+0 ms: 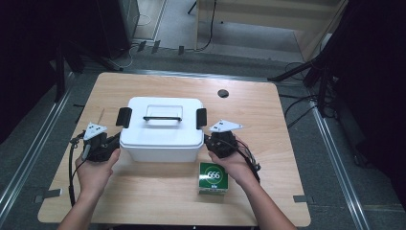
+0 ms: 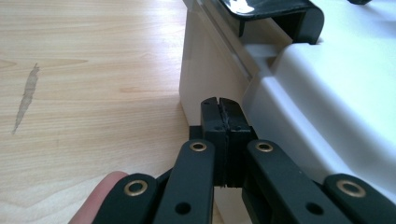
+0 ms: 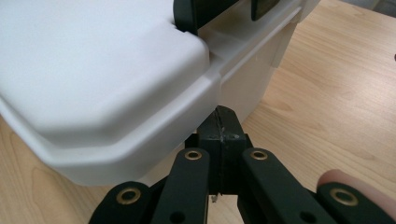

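Three sixes, "666", are the only writing that can be read, printed in white on the green box (image 1: 213,178), which sits just in front of the white lidded bin (image 1: 161,128) at its right front corner. The bin is the landmark: it stands mid-table, lid on, with a black latch (image 1: 123,117) at its left end and another at its right.

From the high view, the left gripper (image 1: 114,142) meets the bin's left front corner and the right gripper (image 1: 208,140) its right front corner. The left gripper view adds that the left gripper's jaws are pressed together with nothing between them, tips against the bin wall under the lid's rim. The right gripper view shows the same: jaws closed, empty, tucked under the rim.

Bare wooden table (image 1: 249,120) lies open right of the bin and behind it; a dark round grommet (image 1: 223,93) sits beyond its right rear corner.
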